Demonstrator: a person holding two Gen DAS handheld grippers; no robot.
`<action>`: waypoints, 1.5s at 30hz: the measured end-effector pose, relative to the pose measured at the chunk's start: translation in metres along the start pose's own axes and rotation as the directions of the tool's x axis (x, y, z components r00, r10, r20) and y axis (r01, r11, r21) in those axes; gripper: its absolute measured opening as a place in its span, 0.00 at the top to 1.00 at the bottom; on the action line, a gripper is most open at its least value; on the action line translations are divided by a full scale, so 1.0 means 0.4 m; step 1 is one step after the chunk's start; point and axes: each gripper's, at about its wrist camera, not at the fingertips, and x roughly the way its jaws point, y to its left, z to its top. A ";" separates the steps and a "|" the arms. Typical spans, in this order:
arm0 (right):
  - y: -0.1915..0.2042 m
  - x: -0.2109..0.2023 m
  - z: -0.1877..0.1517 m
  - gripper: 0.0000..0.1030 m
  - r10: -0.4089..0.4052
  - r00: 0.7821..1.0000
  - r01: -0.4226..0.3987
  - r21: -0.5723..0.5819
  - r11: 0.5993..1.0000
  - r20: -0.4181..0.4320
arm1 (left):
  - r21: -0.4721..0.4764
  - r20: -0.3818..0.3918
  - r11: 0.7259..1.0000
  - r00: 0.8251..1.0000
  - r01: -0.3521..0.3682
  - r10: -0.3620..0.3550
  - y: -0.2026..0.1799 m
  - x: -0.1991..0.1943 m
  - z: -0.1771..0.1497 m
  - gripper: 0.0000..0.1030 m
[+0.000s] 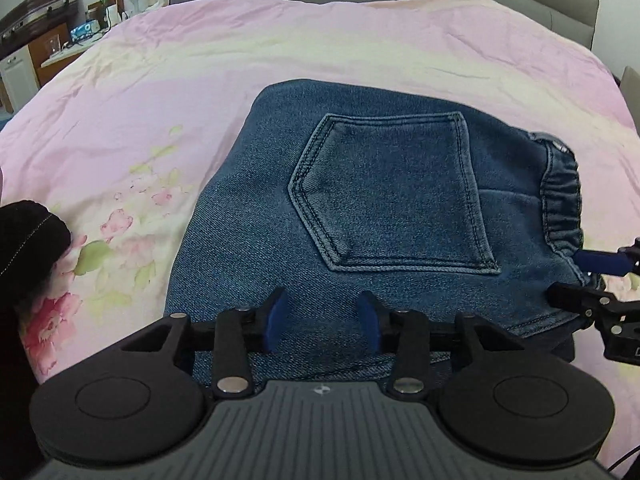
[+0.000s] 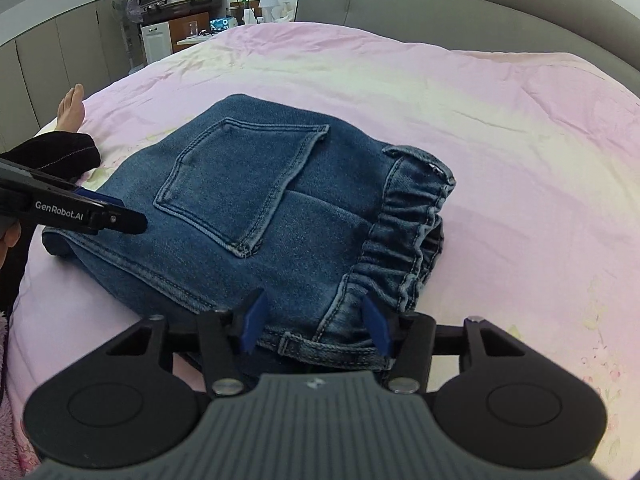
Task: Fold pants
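Folded pants (image 1: 392, 208) lie mid-frame on the pink bed (image 1: 200, 80), pocket up. Left gripper (image 1: 325, 322) and right gripper (image 2: 316, 322) both spread at the near edge, pinching nothing.

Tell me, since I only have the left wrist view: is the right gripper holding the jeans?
Observer: No. The right gripper has its jaws apart over the jeans, at the waistband corner, pinching nothing.
Operator: What sits between its fingers?
Observer: A belt loop, on the near edge.
Operator: Anything else on the bed I'm missing?
Observer: A bare foot, at the bedspread's left edge.
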 end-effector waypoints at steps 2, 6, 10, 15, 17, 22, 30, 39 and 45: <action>-0.008 0.009 -0.002 0.52 0.007 1.000 -0.007 0.013 1.000 0.000 | 0.019 0.001 1.000 1.000 -0.020 0.020 -0.009 0.003 -0.003 0.52; -0.010 0.009 0.023 0.52 0.009 1.000 -0.008 0.022 1.000 -0.027 | 0.010 0.000 0.999 0.999 -0.034 0.034 -0.011 -0.008 0.003 0.52; -0.012 -0.017 0.054 0.50 0.014 1.000 -0.013 0.032 0.999 -0.024 | -0.002 0.041 0.997 0.996 -0.074 0.074 -0.030 -0.063 0.011 0.52; -0.017 -0.118 0.097 0.32 0.002 0.999 -0.005 0.045 0.999 0.053 | -0.017 0.143 0.998 0.988 -0.053 0.054 -0.073 -0.188 0.028 0.49; -0.022 -0.174 0.114 0.26 -0.006 0.995 0.000 0.058 0.998 0.096 | -0.015 0.202 0.998 0.978 -0.054 0.055 -0.099 -0.251 0.036 0.41; -0.018 -0.367 0.114 0.14 -0.034 0.967 0.015 0.077 0.997 0.251 | 0.012 0.353 0.996 0.933 -0.085 0.076 -0.195 -0.405 0.045 0.25; 0.034 -0.615 -0.006 0.05 -0.125 0.885 0.092 0.096 0.991 0.448 | 0.054 0.514 0.994 0.856 -0.092 0.051 -0.329 -0.549 -0.034 0.03; 0.092 -0.708 -0.144 0.05 -0.268 0.825 0.225 0.147 0.963 0.497 | 0.061 0.425 0.993 0.903 -0.100 0.065 -0.386 -0.539 -0.123 0.03; 0.077 -0.664 -0.181 0.05 -0.307 0.867 0.245 0.201 0.948 0.393 | -0.028 0.281 0.998 0.958 -0.047 0.053 -0.357 -0.481 -0.153 0.03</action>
